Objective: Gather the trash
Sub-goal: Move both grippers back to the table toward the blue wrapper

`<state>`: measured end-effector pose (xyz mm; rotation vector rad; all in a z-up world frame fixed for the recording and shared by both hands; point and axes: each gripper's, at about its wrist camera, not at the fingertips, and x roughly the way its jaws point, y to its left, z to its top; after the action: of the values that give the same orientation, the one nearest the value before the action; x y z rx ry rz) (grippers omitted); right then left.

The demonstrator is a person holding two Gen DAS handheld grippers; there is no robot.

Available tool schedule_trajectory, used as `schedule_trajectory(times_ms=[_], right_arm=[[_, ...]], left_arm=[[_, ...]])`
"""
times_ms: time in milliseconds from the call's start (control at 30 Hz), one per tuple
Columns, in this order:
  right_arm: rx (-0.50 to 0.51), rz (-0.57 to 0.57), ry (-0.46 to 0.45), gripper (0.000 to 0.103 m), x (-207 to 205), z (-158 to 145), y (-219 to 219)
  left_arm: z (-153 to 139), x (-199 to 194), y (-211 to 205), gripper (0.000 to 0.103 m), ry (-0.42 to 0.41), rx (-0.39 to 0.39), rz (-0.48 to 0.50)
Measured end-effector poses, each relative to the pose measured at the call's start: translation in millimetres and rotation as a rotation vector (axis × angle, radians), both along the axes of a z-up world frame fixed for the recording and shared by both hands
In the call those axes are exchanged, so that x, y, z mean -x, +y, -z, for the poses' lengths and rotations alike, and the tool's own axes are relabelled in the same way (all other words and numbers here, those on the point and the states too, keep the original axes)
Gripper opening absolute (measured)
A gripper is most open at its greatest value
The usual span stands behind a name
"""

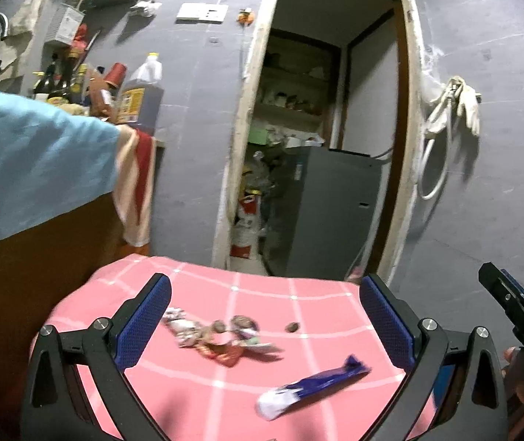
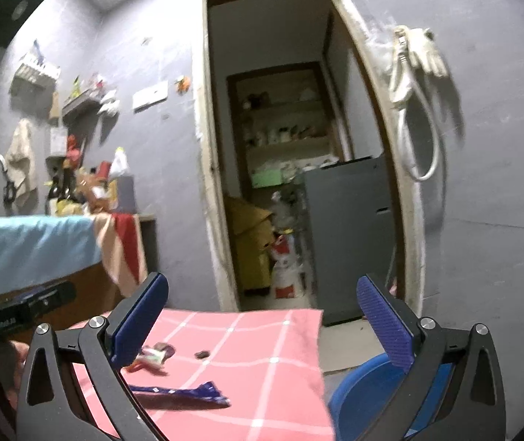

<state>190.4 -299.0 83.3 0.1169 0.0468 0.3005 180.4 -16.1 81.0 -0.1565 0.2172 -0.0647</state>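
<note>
1. Trash: a purple-and-white wrapper [image 1: 309, 386] lies flat on the pink checked cloth [image 1: 262, 294] covering the desk, nearest the cameras.
2. Crumpled wrappers [image 1: 221, 338], silver, red and white, lie in a loose cluster further back on the same cloth, just beside one another.
3. Small brown scrap [image 1: 292, 327] sits alone on the cloth, near the cluster and apart from the purple wrapper.
4. Left gripper [image 1: 265, 319]: jaws spread wide, nothing between the pads, held above the cloth with the trash framed between them.
5. Right gripper [image 2: 262, 319]: jaws spread wide, nothing pinched; the cloth's right edge falls between them.
6. Blue round container [image 2: 364, 393] stands below the desk's right edge, partly hidden by the right gripper.
7. Doorway [image 1: 320, 128] in the grey wall behind the desk opens onto shelves and a grey cabinet [image 1: 331, 213].
8. Light blue cloth [image 1: 34, 169] and a striped towel [image 1: 135, 183] hang over a counter at left, with bottles behind.
</note>
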Motion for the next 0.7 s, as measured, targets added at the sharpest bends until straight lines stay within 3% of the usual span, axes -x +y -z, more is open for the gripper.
schedule_trajectory(times_ms=[200,467,700], right_arm=[[0.074,-0.099,0.079,0.103,-9.1,12.6,32.4],[0.188,-0.227,0.271,0.103,-29.8,38.8,75.7],[0.157,-0.29,0.449,0.103,-54.8,55.1,88.0]], left_arm=[[14.9,1.4,24.9,0.1,0.07,-0.008,-0.059],[36.2,-6.3,45.9,0.1,0.183,-0.028,-0.106],[50.1,-12.6,59.5,0.1,0.265,-0.016,-0.12]])
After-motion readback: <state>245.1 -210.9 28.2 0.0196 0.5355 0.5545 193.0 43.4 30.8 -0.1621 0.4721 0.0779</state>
